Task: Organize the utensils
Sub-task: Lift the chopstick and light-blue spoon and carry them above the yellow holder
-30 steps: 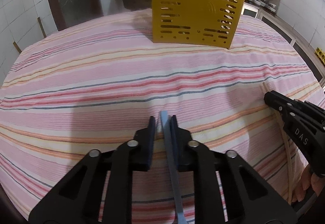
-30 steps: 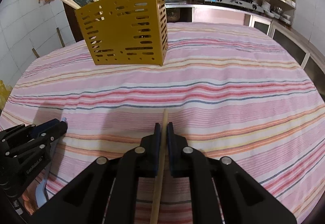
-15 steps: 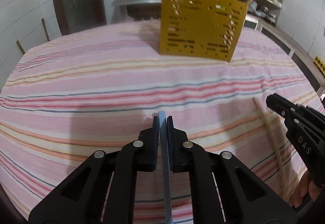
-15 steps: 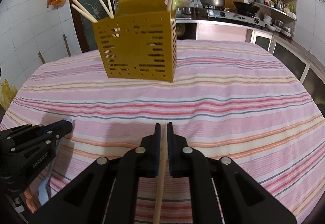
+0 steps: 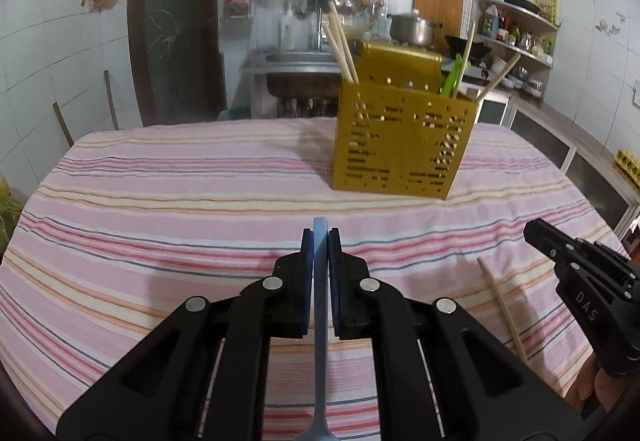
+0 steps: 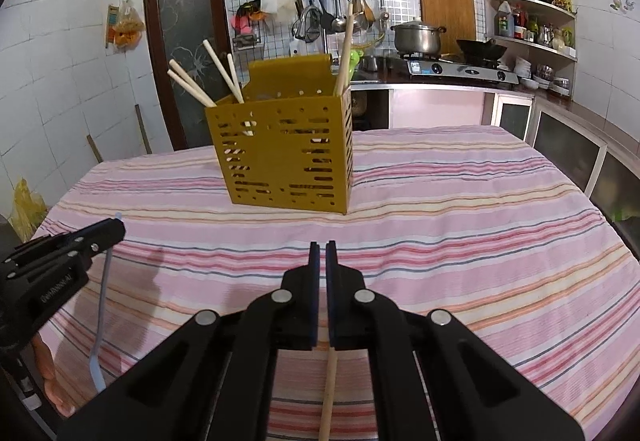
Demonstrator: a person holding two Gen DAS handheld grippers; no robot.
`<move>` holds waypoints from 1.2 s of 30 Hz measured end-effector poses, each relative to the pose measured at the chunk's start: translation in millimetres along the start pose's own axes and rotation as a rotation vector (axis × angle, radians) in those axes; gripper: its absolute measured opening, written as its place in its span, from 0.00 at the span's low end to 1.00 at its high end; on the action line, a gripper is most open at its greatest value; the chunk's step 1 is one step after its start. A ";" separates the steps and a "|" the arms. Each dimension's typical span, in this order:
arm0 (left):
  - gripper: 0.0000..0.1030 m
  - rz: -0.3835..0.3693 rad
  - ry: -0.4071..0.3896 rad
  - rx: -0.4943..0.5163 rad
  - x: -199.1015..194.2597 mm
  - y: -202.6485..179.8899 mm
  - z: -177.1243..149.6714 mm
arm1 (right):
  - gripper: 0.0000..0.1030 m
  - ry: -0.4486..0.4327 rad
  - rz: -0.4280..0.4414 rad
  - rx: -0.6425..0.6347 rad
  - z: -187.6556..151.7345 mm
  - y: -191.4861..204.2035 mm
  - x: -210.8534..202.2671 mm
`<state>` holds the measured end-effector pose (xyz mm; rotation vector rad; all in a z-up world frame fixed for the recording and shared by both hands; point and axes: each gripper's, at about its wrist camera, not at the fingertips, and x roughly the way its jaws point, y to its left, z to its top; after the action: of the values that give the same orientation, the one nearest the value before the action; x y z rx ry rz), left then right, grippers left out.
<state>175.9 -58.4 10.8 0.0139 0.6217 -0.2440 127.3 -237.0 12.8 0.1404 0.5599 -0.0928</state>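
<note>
A yellow perforated utensil holder (image 5: 404,139) stands at the far side of the striped table and holds several chopsticks and a green utensil; it also shows in the right wrist view (image 6: 284,157). My left gripper (image 5: 320,237) is shut on a blue spoon (image 5: 320,305), handle tip pointing forward, lifted off the cloth. My right gripper (image 6: 319,251) is shut on a wooden chopstick (image 6: 329,389), which hangs down behind the fingers. The right gripper (image 5: 536,231) shows at the left view's right edge with the chopstick (image 5: 502,301) below it. The left gripper (image 6: 116,229) shows at left with the spoon (image 6: 102,301).
The table has a pink striped cloth (image 6: 460,209). Behind it are a sink, a stove with a pot (image 6: 418,37), hanging utensils and shelves. A dark door (image 6: 184,41) is at back left.
Both grippers have risen and tilted up with their utensils; the holder now looks farther and lower in both views. The chopstick has slid back and no longer sticks out past the right fingertips.
</note>
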 end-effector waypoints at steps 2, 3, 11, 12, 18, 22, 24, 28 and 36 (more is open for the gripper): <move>0.06 -0.004 -0.015 -0.009 -4.9 2.8 2.4 | 0.03 -0.016 0.011 0.017 1.5 -3.9 -3.3; 0.06 -0.004 -0.025 -0.013 -7.4 3.9 3.0 | 0.03 -0.024 0.013 0.023 1.7 -5.0 -4.4; 0.06 -0.007 -0.072 -0.019 -21.6 9.1 10.1 | 0.04 0.008 -0.007 -0.001 3.2 -7.7 4.6; 0.06 -0.006 -0.068 -0.022 -20.4 10.1 9.7 | 0.04 0.031 -0.011 0.002 0.8 -7.6 10.3; 0.06 0.005 -0.042 -0.023 -10.3 12.6 6.8 | 0.04 0.225 -0.071 -0.037 -11.8 -5.6 57.8; 0.06 0.010 -0.011 -0.023 -1.5 14.6 4.3 | 0.05 0.251 -0.079 -0.028 -15.7 -8.3 60.7; 0.06 0.012 -0.001 -0.027 1.3 15.5 3.4 | 0.33 0.239 -0.083 -0.023 -15.3 -9.9 56.2; 0.06 0.017 0.011 -0.030 5.0 15.8 1.1 | 0.48 0.177 -0.099 -0.018 -9.8 -12.2 43.9; 0.06 0.019 0.080 -0.025 22.8 11.5 -6.9 | 0.19 0.301 -0.104 -0.065 -19.4 -3.3 69.7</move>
<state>192.5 -51.7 -8.7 0.0055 0.7036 -0.2185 175.5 -240.6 -41.1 0.0620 0.8703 -0.1557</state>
